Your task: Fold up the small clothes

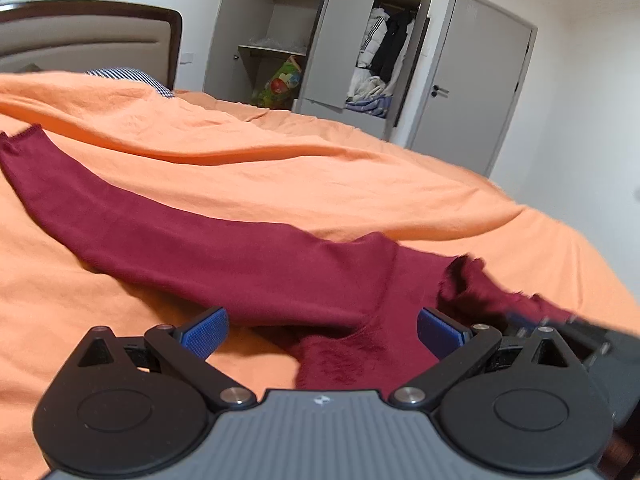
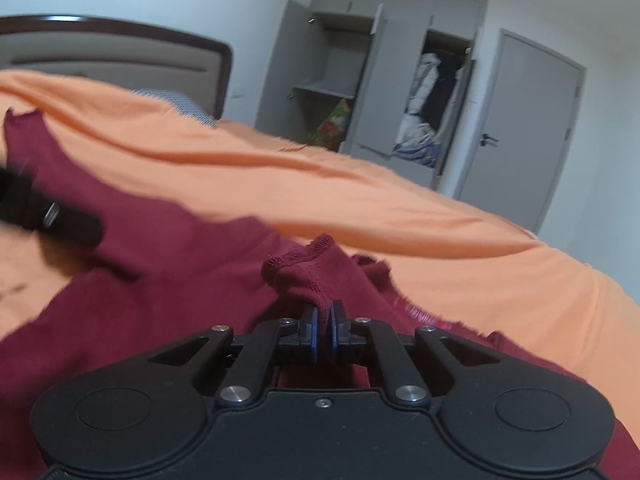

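A dark red long-sleeved garment [image 1: 224, 248] lies on the orange bedsheet [image 1: 280, 168], one sleeve stretched to the far left. My left gripper [image 1: 322, 330] is open, its blue pads [image 1: 206, 334] spread either side of the cloth's near part. In the right wrist view the same red garment [image 2: 168, 280] fills the foreground. My right gripper [image 2: 325, 334] is shut on a raised, stitched edge of it [image 2: 308, 276]. The right gripper shows blurred at the right edge of the left wrist view, and the left gripper shows blurred at the left edge of the right wrist view.
A padded headboard [image 1: 84, 40] and a checked pillow [image 1: 132, 78] stand at the far end of the bed. Beyond the bed are an open grey wardrobe [image 1: 320, 40] with clothes inside and a shut grey door [image 1: 472, 84]. The bed's right edge [image 2: 580, 280] falls away.
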A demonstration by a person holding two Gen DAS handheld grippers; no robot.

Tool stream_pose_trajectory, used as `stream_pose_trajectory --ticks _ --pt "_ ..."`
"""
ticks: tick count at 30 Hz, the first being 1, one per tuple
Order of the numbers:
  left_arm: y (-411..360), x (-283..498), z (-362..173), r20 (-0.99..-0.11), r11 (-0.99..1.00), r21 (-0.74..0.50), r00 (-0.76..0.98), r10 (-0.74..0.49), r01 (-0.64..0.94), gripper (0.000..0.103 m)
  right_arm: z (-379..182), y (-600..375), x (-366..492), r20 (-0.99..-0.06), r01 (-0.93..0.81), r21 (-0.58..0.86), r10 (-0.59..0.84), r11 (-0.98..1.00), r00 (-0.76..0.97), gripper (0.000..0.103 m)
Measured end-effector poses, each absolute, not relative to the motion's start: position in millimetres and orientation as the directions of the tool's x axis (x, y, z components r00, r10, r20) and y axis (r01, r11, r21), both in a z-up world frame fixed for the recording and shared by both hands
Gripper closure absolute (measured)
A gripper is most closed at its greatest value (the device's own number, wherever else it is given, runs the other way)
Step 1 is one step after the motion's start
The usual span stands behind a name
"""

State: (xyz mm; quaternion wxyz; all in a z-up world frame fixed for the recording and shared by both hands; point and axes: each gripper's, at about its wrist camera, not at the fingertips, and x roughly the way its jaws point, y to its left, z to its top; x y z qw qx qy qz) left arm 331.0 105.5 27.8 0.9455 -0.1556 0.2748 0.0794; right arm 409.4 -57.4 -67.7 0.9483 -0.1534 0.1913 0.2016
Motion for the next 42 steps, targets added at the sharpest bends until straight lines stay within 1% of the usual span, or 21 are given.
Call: stream_pose_trajectory --ticks 2,3,4,5,7,10,12,15,18,20,21,22,23,24,25,29,32,34,36,40,42 --pt "104 336 26 -0.533 0.932 -0.295 0.846 0.023 -0.211 0.000 -74 -64 397 -0.433 -0.464 -0.223 0.340 0.857 0.835 0.088" --pt "102 340 25 -0.530 0.929 -0.314 0.848 0.001 -0.197 0.000 -77 -65 393 -0.438 -0.480 -0.222 0.353 0.849 0.826 0.080" --pt "100 344 24 -0.528 0.925 -0.336 0.849 -0.029 -0.178 0.000 -77 -70 388 -0.445 -0.494 -0.216 0.365 0.843 0.818 0.065" --pt "98 348 22 -0.525 0.921 -0.354 0.849 -0.053 -0.162 0.000 -77 -76 383 -0.450 -0.503 -0.209 0.374 0.839 0.811 0.059" --pt "93 356 18 -0.518 0.915 -0.381 0.850 -0.094 -0.131 0.000 -74 -89 375 -0.449 -0.511 -0.193 0.387 0.838 0.805 0.031" --pt "81 372 12 -0.516 0.913 -0.399 0.844 -0.147 -0.085 0.000 -67 -122 365 -0.435 -0.500 -0.143 0.399 0.854 0.807 0.011" --pt "71 385 7 -0.529 0.915 -0.396 0.832 -0.164 -0.072 0.000 -61 -147 357 -0.426 -0.465 -0.113 0.380 0.878 0.821 0.004" --pt "58 405 -2 -0.551 0.918 -0.389 0.818 -0.168 -0.073 0.000 -57 -189 349 -0.404 -0.382 -0.072 0.324 0.921 0.856 0.001" --pt "49 417 -7 -0.574 0.919 -0.383 0.804 -0.157 -0.094 0.001 -56 -230 342 -0.393 -0.264 -0.047 0.225 0.963 0.891 0.001" --pt "43 421 -8 -0.567 0.913 -0.396 0.808 -0.157 -0.101 0.008 -58 -254 340 -0.389 -0.185 -0.017 0.164 0.983 0.906 0.001" --pt "41 423 -8 -0.572 0.914 -0.392 0.806 -0.152 -0.106 0.021 -60 -266 339 -0.389 -0.149 0.002 0.138 0.989 0.911 0.001" --pt "39 426 -8 -0.580 0.917 -0.384 0.802 -0.145 -0.111 0.036 -62 -276 338 -0.390 -0.120 0.016 0.117 0.993 0.913 0.001" --pt "35 428 -8 -0.584 0.920 -0.375 0.800 -0.139 -0.114 0.045 -66 -285 338 -0.392 -0.094 0.028 0.097 0.995 0.915 0.001" --pt "33 428 -8 -0.586 0.922 -0.370 0.799 -0.136 -0.115 0.066 -68 -293 338 -0.395 -0.062 0.043 0.074 0.997 0.915 0.001" --pt "32 429 -7 -0.588 0.924 -0.365 0.798 -0.135 -0.112 0.092 -71 -300 339 -0.401 -0.037 0.060 0.058 0.998 0.914 0.001" --pt "25 416 5 -0.523 0.938 -0.333 0.846 -0.103 -0.091 0.095 -79 -315 342 -0.413 0.015 0.136 0.043 0.991 0.910 0.001" --pt "28 406 18 -0.463 0.946 -0.315 0.883 -0.081 -0.078 0.095 -83 -315 340 -0.415 0.016 0.140 0.044 0.990 0.909 0.001" --pt "32 405 21 -0.450 0.956 -0.275 0.892 -0.036 -0.100 0.095 -84 -312 341 -0.416 0.004 0.135 0.053 0.991 0.908 0.001" --pt "38 407 19 -0.458 0.960 -0.250 0.889 -0.005 -0.123 0.095 -83 -311 339 -0.417 0.001 0.126 0.052 0.992 0.907 0.001" --pt "45 415 0 -0.515 0.959 -0.252 0.857 -0.018 -0.131 0.095 -82 -310 344 -0.419 -0.004 0.121 0.055 0.993 0.907 0.001" --pt "44 416 -13 -0.540 0.961 -0.236 0.842 -0.008 -0.142 0.094 -82 -309 350 -0.415 0.025 0.102 0.020 0.995 0.909 0.001"
